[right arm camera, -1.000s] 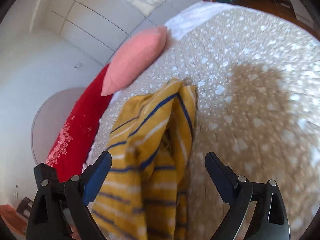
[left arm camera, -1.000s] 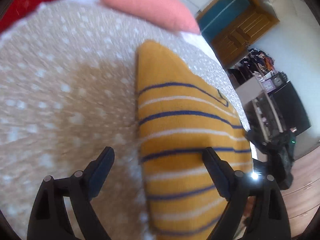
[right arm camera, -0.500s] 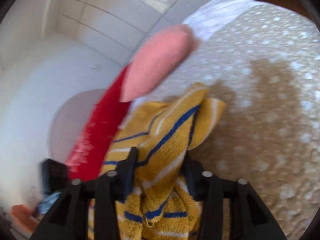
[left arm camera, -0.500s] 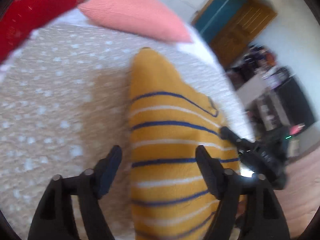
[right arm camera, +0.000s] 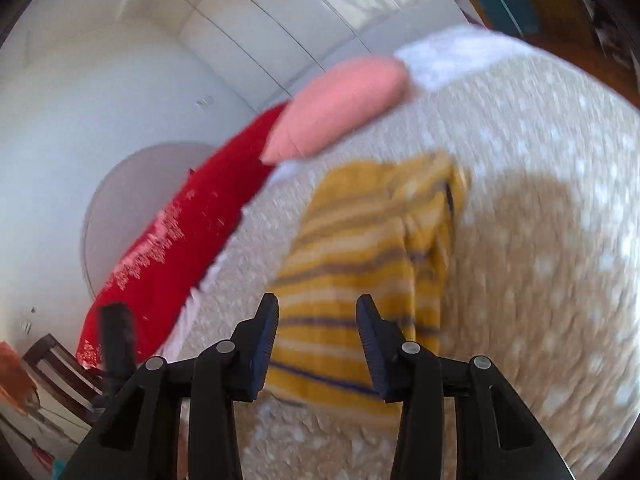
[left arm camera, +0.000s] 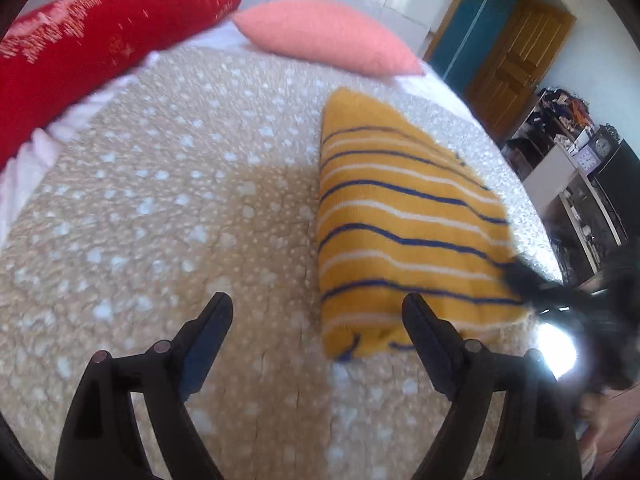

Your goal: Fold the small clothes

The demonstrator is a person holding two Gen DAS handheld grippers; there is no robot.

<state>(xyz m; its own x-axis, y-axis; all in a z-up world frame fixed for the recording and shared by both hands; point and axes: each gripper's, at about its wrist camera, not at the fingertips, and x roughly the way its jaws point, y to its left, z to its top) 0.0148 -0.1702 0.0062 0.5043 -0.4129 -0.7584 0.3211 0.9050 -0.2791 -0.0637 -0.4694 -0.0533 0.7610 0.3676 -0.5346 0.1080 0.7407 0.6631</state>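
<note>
A yellow garment (left arm camera: 404,216) with blue and white stripes lies folded flat on the beige spotted bedspread (left arm camera: 180,208). My left gripper (left arm camera: 318,312) is open and empty, held above the bedspread beside the garment's near left corner. The blurred right gripper shows at the garment's right edge (left arm camera: 532,284) in the left wrist view. In the right wrist view the garment (right arm camera: 360,248) lies on the bed and my right gripper (right arm camera: 317,308) is partly open over its near end, with nothing between the fingers.
A red pillow (left arm camera: 80,52) and a pink pillow (left arm camera: 328,34) lie at the head of the bed. A wooden door (left arm camera: 516,52) and cluttered shelves (left arm camera: 576,160) stand beyond the bed's right edge. A white wall (right arm camera: 100,80) is behind the pillows.
My right gripper was shut on a lifted bunch of the garment, then let go; the garment now lies flat and folded. My left gripper has drawn back and left, away from the garment.
</note>
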